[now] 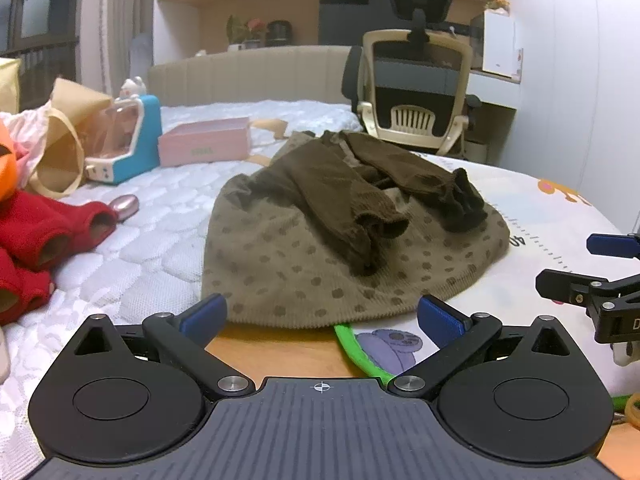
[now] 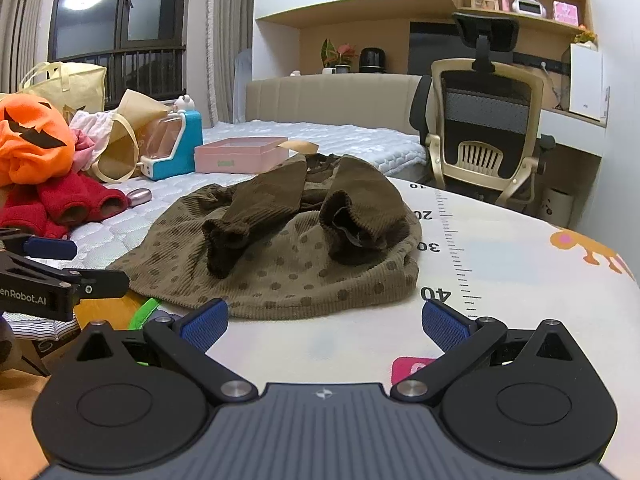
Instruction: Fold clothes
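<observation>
A brown polka-dot garment (image 1: 344, 248) lies crumpled at the near edge of the bed (image 1: 160, 240), half on a printed play mat (image 2: 520, 272), its two dark sleeves (image 2: 256, 216) bunched on top. Both the left gripper (image 1: 322, 318) and right gripper (image 2: 325, 322) hover just short of its hem, jaws spread wide, holding nothing. Red clothing (image 1: 36, 236) sits at the bed's left edge

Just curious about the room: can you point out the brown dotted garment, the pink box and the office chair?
brown dotted garment (image 2: 288, 276): right wrist view, on its dotted front panel.
pink box (image 2: 236, 160): right wrist view, on its front wall.
office chair (image 1: 416, 80): left wrist view, on its backrest.
</observation>
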The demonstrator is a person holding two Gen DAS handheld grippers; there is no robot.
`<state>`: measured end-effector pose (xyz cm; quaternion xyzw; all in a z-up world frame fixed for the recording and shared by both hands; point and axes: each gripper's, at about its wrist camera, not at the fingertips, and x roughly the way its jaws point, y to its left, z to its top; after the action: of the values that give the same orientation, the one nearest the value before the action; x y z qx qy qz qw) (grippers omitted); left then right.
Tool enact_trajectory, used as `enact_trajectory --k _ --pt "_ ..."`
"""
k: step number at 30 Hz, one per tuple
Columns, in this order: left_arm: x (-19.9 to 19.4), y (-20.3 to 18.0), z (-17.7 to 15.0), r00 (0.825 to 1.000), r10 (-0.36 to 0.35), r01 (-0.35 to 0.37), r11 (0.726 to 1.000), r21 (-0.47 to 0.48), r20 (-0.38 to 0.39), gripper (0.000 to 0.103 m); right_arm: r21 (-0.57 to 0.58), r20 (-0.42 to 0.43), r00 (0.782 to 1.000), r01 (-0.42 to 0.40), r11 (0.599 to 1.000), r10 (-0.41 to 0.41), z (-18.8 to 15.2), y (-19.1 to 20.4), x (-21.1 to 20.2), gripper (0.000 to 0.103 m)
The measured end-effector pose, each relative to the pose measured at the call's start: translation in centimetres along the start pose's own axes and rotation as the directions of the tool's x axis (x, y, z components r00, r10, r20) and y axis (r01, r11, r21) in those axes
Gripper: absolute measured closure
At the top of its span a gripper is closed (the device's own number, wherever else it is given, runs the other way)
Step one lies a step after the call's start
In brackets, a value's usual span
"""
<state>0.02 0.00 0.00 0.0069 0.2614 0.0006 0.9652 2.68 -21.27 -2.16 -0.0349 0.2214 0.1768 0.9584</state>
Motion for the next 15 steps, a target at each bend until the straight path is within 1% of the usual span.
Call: enact_trajectory --k 10,15 --pt "0.2 0.0 0.1 0.999 -0.016 0.016 1.0 0.0 -0.036 0.0 0.004 0.003 1.0 0.006 1.0 -0.006 -0.3 0.5 0.0 0.0" --pt "0.1 -0.5 0.1 0.999 -0.013 0.013 1.0 0.004 -0.037 0.0 0.033 -0.006 1.0 -0.008 0.999 0.008 -0.4 -0.5 -0.1 0.0"
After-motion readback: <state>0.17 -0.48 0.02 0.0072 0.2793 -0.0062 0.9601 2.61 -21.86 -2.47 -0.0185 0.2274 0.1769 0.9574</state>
